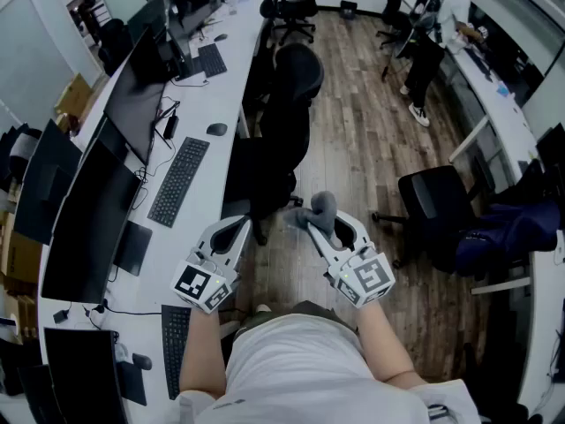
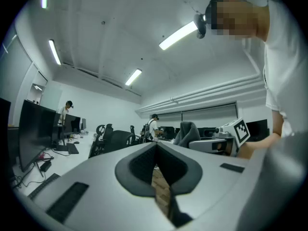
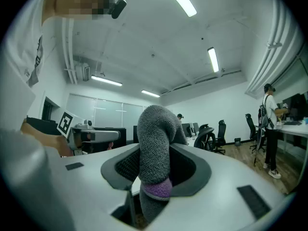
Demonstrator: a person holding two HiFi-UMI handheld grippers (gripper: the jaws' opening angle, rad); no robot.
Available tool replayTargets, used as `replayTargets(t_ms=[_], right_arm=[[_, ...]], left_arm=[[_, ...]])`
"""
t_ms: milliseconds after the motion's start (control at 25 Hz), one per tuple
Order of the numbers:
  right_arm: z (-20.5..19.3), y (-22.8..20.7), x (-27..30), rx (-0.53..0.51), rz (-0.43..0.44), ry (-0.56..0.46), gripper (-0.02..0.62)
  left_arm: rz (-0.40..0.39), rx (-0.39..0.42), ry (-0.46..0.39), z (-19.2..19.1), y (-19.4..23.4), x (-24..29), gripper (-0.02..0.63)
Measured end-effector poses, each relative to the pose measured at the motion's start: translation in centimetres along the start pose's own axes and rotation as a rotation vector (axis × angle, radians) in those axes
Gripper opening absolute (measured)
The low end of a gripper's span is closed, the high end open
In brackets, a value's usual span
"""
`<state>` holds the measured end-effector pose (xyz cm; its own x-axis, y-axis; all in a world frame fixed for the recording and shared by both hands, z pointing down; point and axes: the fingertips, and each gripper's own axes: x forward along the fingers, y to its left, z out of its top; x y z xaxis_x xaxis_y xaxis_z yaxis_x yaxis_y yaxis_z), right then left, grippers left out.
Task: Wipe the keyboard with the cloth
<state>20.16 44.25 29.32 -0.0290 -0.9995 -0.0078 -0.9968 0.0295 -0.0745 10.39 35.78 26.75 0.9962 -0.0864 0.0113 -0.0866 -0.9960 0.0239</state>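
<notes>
A black keyboard (image 1: 179, 180) lies on the long white desk (image 1: 231, 113) at the left, in front of a dark monitor (image 1: 86, 223). My right gripper (image 1: 316, 222) is held over the wooden floor to the right of the desk, shut on a grey cloth (image 1: 321, 208). In the right gripper view the cloth (image 3: 154, 129) bulges up between the jaws and has a purple edge. My left gripper (image 1: 237, 230) hovers at the desk's edge, shut with nothing in it; its jaws (image 2: 156, 146) meet at the tip. Both grippers are nearer me than the keyboard and clear of it.
A black office chair (image 1: 287, 104) stands close to the desk, just beyond the grippers. A mouse (image 1: 216, 129) lies past the keyboard. A second keyboard (image 1: 175, 347) sits at the desk's near end. Another chair (image 1: 433, 203) and a standing person (image 1: 437, 34) are on the right.
</notes>
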Motion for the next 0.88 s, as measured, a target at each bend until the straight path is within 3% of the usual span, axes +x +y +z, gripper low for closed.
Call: replayTargets(t_ms=[360,600,880], right_arm=[[0.2,-3.4,-1.3,-0.009,0.035,-0.018,0.143],[-0.8,-5.9,-1.9,0.068,0.021,-0.034,0.149],[-2.3,-7.1,-0.4,0.106,0.015,-0.022,0.150]], left_arm=[[0.037,0.008,0.005,-0.1,-1.1,4.6,0.000],[0.049,-0.005,0.026,-1.0,-1.6,5.8,0.000],[0.074,-0.010,0.069,-2.9,1.0,7.7,0.000]])
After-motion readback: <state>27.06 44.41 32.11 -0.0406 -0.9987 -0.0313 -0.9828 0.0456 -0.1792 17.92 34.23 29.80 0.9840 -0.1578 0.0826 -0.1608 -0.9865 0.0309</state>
